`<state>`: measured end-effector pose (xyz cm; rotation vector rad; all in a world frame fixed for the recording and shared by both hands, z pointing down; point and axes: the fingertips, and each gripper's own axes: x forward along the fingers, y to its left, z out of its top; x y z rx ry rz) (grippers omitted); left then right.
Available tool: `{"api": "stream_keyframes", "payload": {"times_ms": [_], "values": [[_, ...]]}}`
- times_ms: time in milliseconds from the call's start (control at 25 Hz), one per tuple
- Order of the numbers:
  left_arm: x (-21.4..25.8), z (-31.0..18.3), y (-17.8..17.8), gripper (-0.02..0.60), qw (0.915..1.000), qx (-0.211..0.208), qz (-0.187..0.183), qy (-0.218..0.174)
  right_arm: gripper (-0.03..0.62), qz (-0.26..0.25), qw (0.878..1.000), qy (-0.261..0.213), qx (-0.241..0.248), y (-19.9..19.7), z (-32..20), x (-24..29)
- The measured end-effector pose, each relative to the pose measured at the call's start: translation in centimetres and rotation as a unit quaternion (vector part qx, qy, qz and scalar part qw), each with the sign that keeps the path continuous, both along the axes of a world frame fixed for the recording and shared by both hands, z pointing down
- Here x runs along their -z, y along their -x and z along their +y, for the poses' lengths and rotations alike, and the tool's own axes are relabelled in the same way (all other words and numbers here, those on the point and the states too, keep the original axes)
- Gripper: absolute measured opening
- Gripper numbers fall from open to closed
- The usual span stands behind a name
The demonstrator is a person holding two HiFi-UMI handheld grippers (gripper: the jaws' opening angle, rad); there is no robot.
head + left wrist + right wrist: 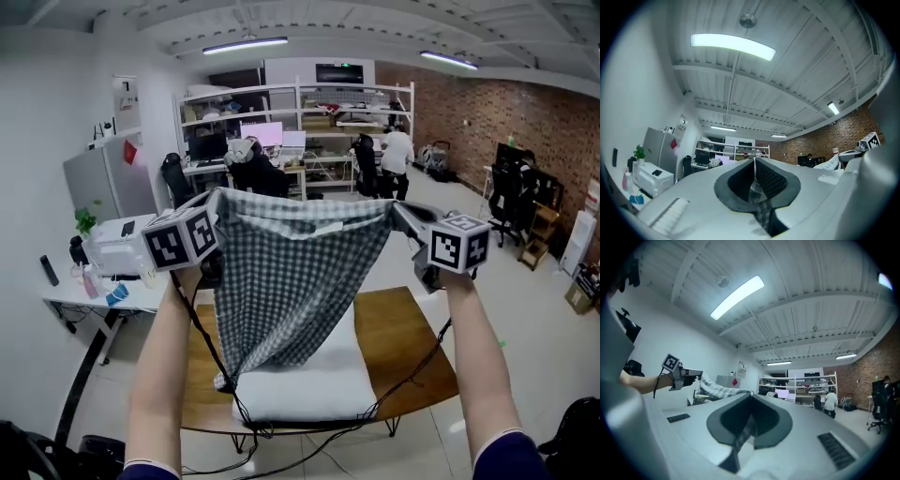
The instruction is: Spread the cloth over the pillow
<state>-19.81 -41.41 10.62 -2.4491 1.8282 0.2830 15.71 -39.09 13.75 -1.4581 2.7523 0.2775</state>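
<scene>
Near edge of tabletop [405, 330]: white pillow [314, 386] lay flat, long side along that near edge, left of centre. Brown wood showed bare to its right and behind it.

Above the pillow: checked cloth [298, 272] was held up in the air, stretched by its two top corners and sagging to a point. Lowest tip hung at the pillow's near left corner; contact there could not be told. Rest of the cloth was clear of the pillow and hid the pillow's far part.

Left gripper [216, 196] had its jaws clenched on the cloth's top left corner. In the left gripper view [754, 180], checked fabric [763, 213] sat pinched between the pads.

Right gripper [395, 210] was likewise clamped on the top right corner. In the right gripper view [750, 420], a strip of cloth [739, 438] ran down between the closed jaws. Both grippers were raised and pointed roughly level.

Far side of room: shelving [300, 117] with monitors, a person [397, 159] standing at it, brick wall [487, 117] on the right.
</scene>
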Motion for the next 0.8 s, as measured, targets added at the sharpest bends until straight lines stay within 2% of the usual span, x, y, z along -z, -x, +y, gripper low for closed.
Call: {"api": "stream_keyframes", "payload": {"times_ms": [240, 400, 800], "values": [[5.5, 0.8, 0.9, 0.02, 0.9991, -0.001, 0.009, -0.041, 0.009, -0.008, 0.998, -0.052, -0.018, -0.3, -0.2, 6.6], [8.6, 0.7, 0.8, 0.02, 0.9985, 0.006, 0.006, -0.054, 0.009, -0.009, 0.996, -0.081, -0.026, -0.2, 0.2, 11.1], [13.7, 0.1, 0.9, 0.02, 0.9973, 0.027, -0.005, -0.068, 0.009, -0.007, 0.993, -0.102, -0.052, 0.3, -1.0, 16.7]]}}
